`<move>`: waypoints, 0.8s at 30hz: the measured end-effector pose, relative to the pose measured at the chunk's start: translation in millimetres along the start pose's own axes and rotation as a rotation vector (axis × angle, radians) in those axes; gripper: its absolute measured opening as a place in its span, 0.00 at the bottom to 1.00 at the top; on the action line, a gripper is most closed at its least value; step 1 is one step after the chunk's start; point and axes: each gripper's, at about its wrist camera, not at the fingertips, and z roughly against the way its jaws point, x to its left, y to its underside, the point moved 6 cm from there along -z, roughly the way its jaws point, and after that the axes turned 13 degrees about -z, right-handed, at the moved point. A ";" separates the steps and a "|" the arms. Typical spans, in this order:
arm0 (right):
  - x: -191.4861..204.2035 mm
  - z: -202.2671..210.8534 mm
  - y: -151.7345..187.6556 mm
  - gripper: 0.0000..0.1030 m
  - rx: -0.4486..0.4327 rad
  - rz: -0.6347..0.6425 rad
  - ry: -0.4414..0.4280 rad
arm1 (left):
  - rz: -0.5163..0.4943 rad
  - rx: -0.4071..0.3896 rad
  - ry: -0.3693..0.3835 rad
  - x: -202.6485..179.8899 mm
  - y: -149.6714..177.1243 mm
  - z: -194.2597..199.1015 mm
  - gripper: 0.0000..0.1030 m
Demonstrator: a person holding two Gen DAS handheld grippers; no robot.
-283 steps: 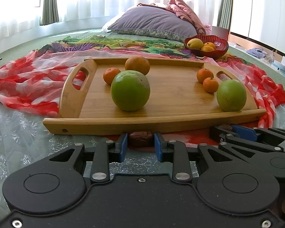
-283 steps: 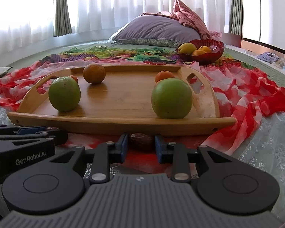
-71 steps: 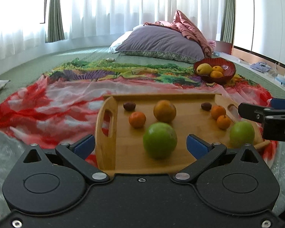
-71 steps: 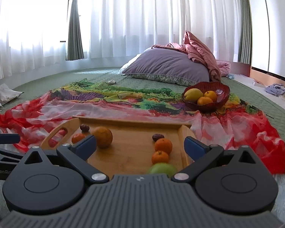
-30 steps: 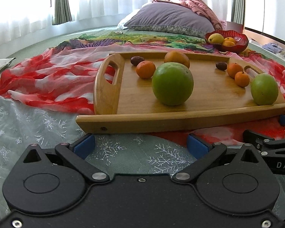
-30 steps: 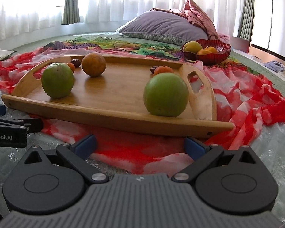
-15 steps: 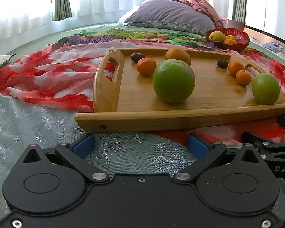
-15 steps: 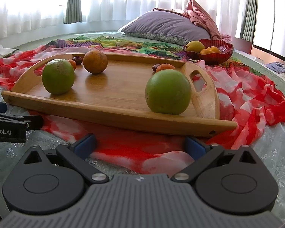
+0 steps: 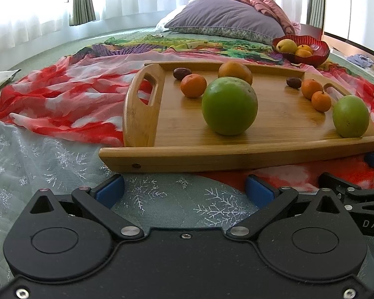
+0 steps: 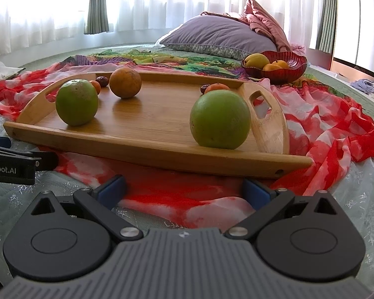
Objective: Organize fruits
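Right now the left gripper [image 9: 184, 186] and right gripper [image 10: 184, 186] are both spread wide and empty, low in front of the flat wooden tray with handles [image 10: 147, 147] — probably resting between picks. On it sit two big round green fruits [image 9: 229, 106], oranges and dark dates, grouped toward each end; "Robot.AI" and "DAS" show on the grippers' sides.

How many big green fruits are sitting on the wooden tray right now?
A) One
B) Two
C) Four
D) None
B: the wooden tray holds two large green fruits, one near its left side and one at its right front corner; the rest are orange fruits and small dark ones.
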 end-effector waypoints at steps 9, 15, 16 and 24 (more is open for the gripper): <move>-0.2 -0.1 -0.1 1.00 -0.002 -0.001 -0.002 | -0.002 -0.004 -0.002 -0.5 0.3 -0.3 1.00; 0.3 0.4 0.0 1.00 -0.008 0.001 -0.002 | -0.002 -0.004 -0.002 -0.8 0.6 -0.4 1.00; 0.0 0.4 0.0 1.00 -0.007 0.001 -0.003 | -0.003 -0.004 -0.002 -0.9 0.6 -0.5 1.00; 0.1 0.5 0.1 1.00 -0.008 0.001 -0.003 | -0.003 -0.006 -0.001 -0.9 1.1 -0.7 1.00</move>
